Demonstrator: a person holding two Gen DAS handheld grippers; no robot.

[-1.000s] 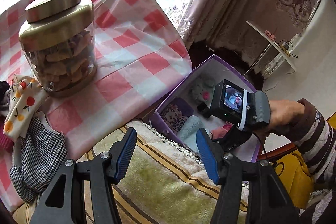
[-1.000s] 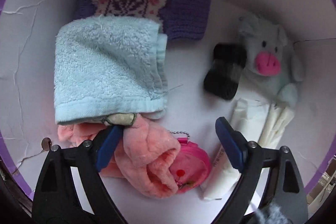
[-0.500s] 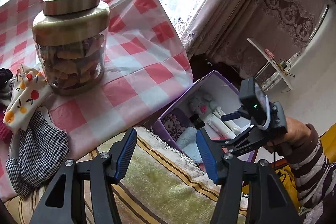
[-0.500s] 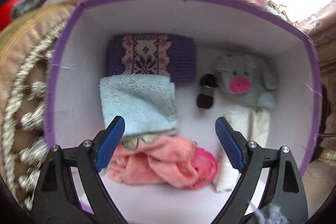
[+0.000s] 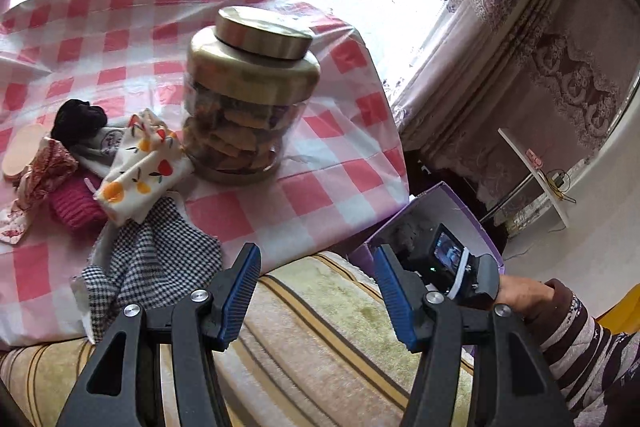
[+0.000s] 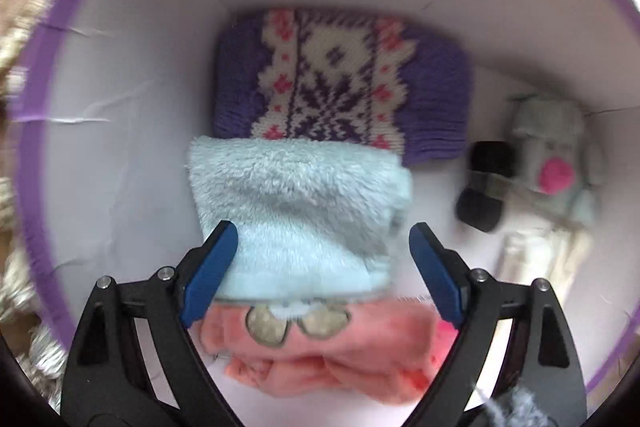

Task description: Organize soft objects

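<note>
My left gripper (image 5: 316, 299) is open and empty above a striped cushion, near a houndstooth cloth (image 5: 152, 263), a fruit-print cloth (image 5: 140, 171), a pink knit piece (image 5: 74, 207) and a black item (image 5: 78, 121) on the checked table. My right gripper (image 6: 320, 271) is open and empty inside the purple box (image 6: 32, 75), its jaws standing either side of a light blue towel (image 6: 296, 199). A purple patterned knit (image 6: 340, 83), a pink fleece (image 6: 320, 359), a plush pig (image 6: 552, 155) and a black roll (image 6: 484, 183) also lie in the box.
A glass cookie jar (image 5: 248, 95) with a gold lid stands on the red-checked tablecloth (image 5: 312, 195). The purple box (image 5: 440, 203) sits below the table edge beside the cushion (image 5: 320, 347). Curtains and a small white shelf are at the right.
My left gripper has swung left, bringing the pile of cloths on the table into view. My right gripper rose out of the box, then came back down over the blue towel.
</note>
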